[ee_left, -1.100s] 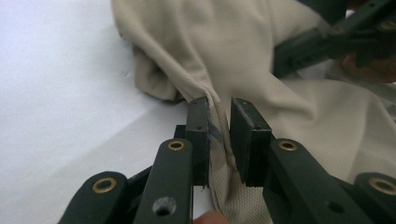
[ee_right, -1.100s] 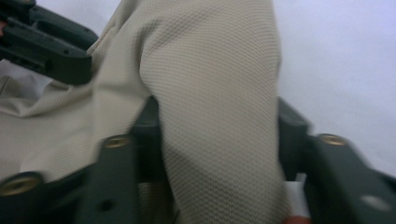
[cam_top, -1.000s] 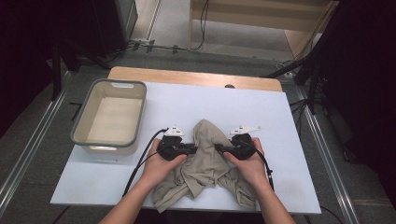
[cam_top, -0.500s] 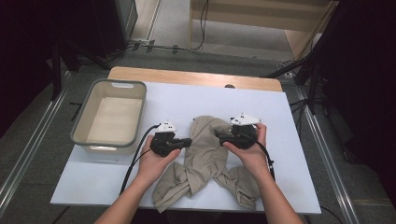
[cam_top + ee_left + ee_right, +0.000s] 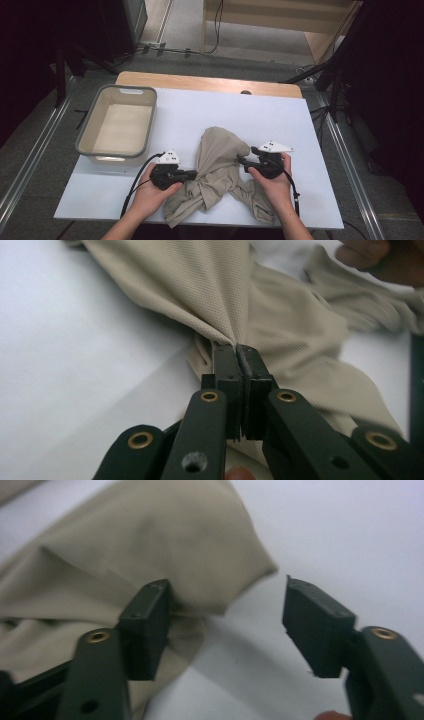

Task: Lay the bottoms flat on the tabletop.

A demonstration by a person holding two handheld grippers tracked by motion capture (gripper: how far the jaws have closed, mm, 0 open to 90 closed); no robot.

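Bin (image 5: 117,125): grey, seen at left of the high view, on the white desk (image 5: 280,115), apart from the cloth.
Left claw (image 5: 194,174): pressed together, a fold of the beige cloth (image 5: 217,160) pinched at its left edge; pinch seen up close in the left gripper view (image 5: 236,351).
Cloth: crumpled, lower centre of the high view, lying between both claws.
Right claw (image 5: 242,160): spread, jaws just closed somewhat; in the right gripper view (image 5: 227,615) one jaw is touching the cloth (image 5: 125,565), nothing clamped.

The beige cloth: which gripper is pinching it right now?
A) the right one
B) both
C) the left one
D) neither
C: the left gripper has its jaws shut on a fold of the beige cloth, while the right gripper stands open beside it.
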